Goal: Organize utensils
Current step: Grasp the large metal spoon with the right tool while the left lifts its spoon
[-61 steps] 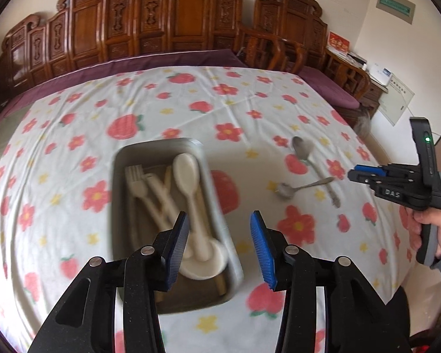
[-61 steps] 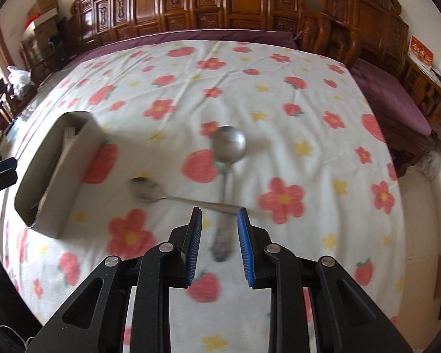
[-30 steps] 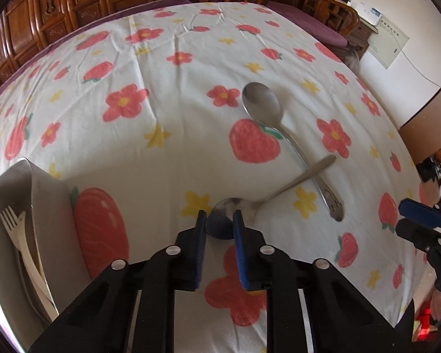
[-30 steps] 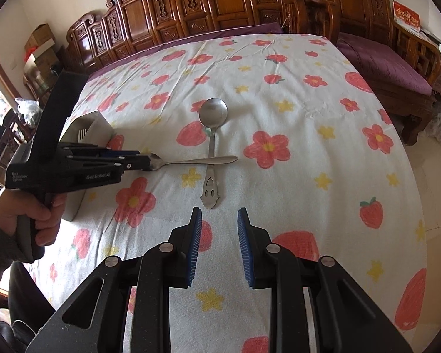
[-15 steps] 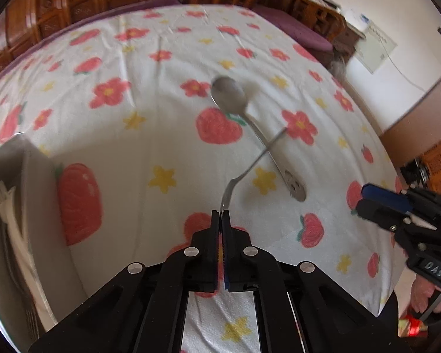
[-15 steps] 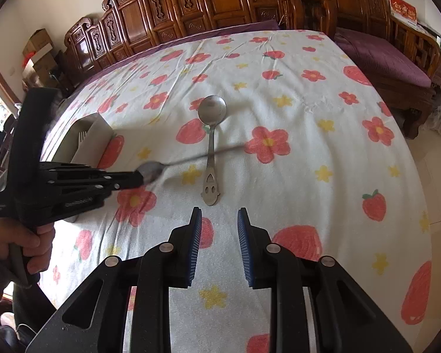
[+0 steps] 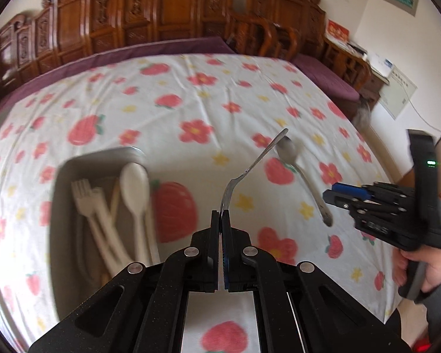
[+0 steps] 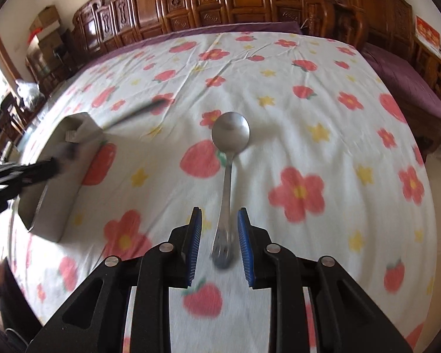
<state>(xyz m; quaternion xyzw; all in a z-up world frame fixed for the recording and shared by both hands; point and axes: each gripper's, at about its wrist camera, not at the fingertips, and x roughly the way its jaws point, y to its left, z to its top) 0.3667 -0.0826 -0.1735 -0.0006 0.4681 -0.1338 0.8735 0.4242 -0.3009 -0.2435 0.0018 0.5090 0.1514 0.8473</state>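
Strawberry-print tablecloth (image 8: 323,94) underneath: left gripper (image 7: 220,220) clamped on small steel spoon (image 7: 250,170), lifted beside metal tray (image 7: 64,220). Right gripper (image 8: 219,241) parted, astride large spoon (image 8: 229,153) near tablecloth's middle. Stiff, light, slippery; best pinched at flat handle end.

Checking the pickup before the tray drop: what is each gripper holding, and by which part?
The left gripper is shut on the small metal spoon, pinching its bowl end. The right gripper holds nothing; its open jaws straddle the large spoon's handle.
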